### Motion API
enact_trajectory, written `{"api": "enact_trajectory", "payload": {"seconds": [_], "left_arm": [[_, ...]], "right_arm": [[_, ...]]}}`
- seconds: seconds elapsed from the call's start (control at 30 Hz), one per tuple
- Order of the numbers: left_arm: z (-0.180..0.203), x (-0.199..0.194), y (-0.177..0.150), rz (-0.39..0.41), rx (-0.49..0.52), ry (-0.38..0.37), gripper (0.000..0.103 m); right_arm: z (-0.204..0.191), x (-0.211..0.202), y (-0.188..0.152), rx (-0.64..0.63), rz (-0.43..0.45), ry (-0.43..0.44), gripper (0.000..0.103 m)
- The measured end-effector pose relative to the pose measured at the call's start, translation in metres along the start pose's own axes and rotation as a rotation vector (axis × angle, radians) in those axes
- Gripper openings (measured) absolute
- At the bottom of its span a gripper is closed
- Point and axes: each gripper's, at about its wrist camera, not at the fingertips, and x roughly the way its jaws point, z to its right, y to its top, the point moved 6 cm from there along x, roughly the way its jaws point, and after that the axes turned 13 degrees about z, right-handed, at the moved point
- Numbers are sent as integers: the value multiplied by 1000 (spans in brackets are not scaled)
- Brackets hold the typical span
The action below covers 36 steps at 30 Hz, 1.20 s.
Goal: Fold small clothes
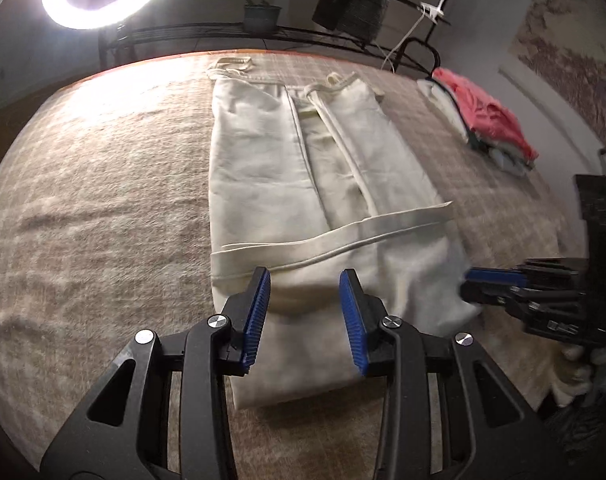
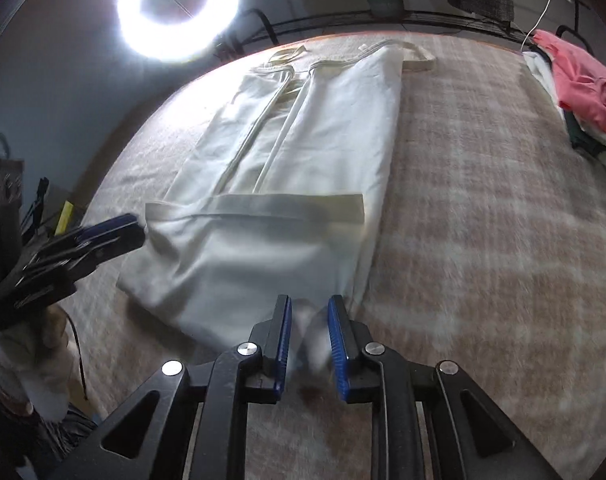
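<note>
Left wrist view shows my left gripper (image 1: 305, 312) with jaws spread, hovering over the near end of the cream garment (image 1: 287, 184), pinching nothing. That garment lies lengthwise on the plaid blanket (image 1: 103, 208), its near end folded back. My right gripper (image 2: 310, 336) has jaws slightly parted around blurred cloth at the garment's near right corner. Far right sits a stack of folded clothes (image 1: 491, 124).

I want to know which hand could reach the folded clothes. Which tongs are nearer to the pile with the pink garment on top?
Right. The right tongs are at the cream garment's near corner on the pile's side; the left tongs are over its opposite near corner, farther away.
</note>
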Motion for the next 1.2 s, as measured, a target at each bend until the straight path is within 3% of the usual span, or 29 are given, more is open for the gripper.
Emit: {"api": "enact_trajectory", "payload": {"seconds": [0.07, 0.17, 0.3, 0.5, 0.63, 0.77, 0.83, 0.93, 1.2], "left_arm": [[0, 12, -6, -14, 61, 50, 35], [3, 14, -8, 1, 90, 66, 35], [10, 7, -7, 17, 89, 47, 35], [29, 7, -4, 26, 100, -7, 35], [35, 19, -3, 5, 88, -22, 35], [29, 26, 1, -4, 51, -20, 35], [24, 26, 7, 1, 39, -10, 35], [11, 23, 19, 13, 4, -2, 35], [-20, 47, 77, 42, -15, 43, 35]], "right_arm": [[-3, -5, -8, -10, -16, 3, 19], [-9, -12, -14, -52, -22, 15, 21], [-3, -20, 5, 4, 58, 72, 29], [8, -21, 34, 35, 151, 67, 30], [-3, -11, 42, 9, 155, 70, 30], [1, 13, 37, -3, 99, 28, 30], [14, 22, 31, 13, 57, -14, 20], [27, 18, 34, 40, 44, -46, 23], [24, 11, 81, 57, 142, 79, 23]]}}
